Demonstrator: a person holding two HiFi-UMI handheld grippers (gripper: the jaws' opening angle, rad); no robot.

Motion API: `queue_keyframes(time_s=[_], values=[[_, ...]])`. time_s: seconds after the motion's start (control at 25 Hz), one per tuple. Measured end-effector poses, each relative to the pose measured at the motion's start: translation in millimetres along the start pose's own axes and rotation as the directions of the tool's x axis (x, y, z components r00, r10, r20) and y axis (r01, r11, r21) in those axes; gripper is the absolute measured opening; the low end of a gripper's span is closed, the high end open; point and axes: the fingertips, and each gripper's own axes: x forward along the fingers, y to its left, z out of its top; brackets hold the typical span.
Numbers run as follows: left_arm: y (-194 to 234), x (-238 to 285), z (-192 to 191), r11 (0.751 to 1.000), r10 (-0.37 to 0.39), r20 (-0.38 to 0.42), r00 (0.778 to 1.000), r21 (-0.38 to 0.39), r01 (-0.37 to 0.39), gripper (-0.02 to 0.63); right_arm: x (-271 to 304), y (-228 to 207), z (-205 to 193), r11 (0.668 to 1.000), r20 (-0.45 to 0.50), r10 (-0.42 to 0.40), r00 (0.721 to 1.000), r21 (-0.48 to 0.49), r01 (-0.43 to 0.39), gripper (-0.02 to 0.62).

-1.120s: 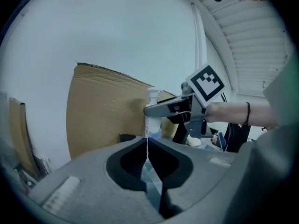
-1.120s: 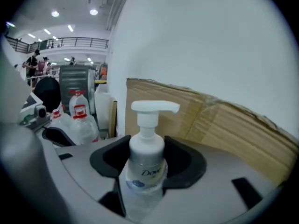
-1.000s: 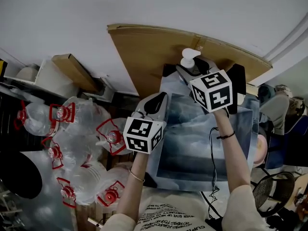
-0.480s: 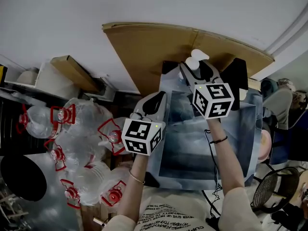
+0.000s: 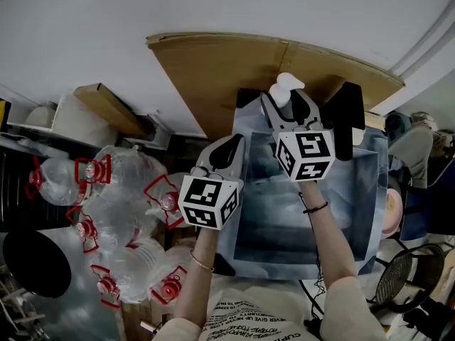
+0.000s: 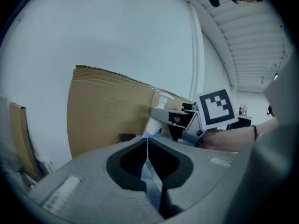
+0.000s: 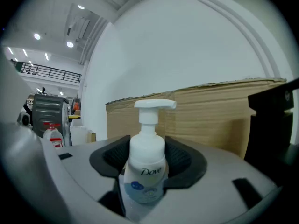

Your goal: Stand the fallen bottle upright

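Observation:
A white pump bottle (image 7: 145, 171) with a blue label stands upright between the dark pads of my right gripper (image 7: 147, 150), which is shut on its body. Its base is hidden below the jaws. In the head view the bottle's pump head (image 5: 284, 87) pokes out past the right gripper (image 5: 286, 106) at the far edge of the blue-grey mat (image 5: 284, 212). My left gripper (image 5: 229, 144) hovers over the mat's left edge, shut on nothing. In the left gripper view, the left gripper (image 6: 146, 141) has its jaws together, with the bottle (image 6: 153, 124) ahead.
A large cardboard sheet (image 5: 213, 69) leans on the wall behind the mat. A black box (image 5: 348, 109) stands right of the bottle. Several clear water jugs with red caps (image 5: 121, 183) crowd the floor at the left.
The right gripper has rolled with the bottle in it, so its marker cube faces differently and the pump head sits a little higher. The left gripper has stayed put.

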Motion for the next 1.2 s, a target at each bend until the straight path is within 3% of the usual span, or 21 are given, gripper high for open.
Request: queue_keyframes(time_s=[0.8, 1.2], values=[[-2, -5, 1, 1.000, 0.020, 0.007, 1.000, 0.000, -0.020, 0.028, 1, 13, -2, 0.996, 0.025, 0.019, 0.999, -0.093, -0.017, 0.235], [-6, -12, 10, 1.000, 0.018, 0.032, 0.999, 0.003, -0.018, 0.028, -17, 9, 3, 1.000, 0.059, 0.001, 0.998, -0.007, 0.000, 0.256]])
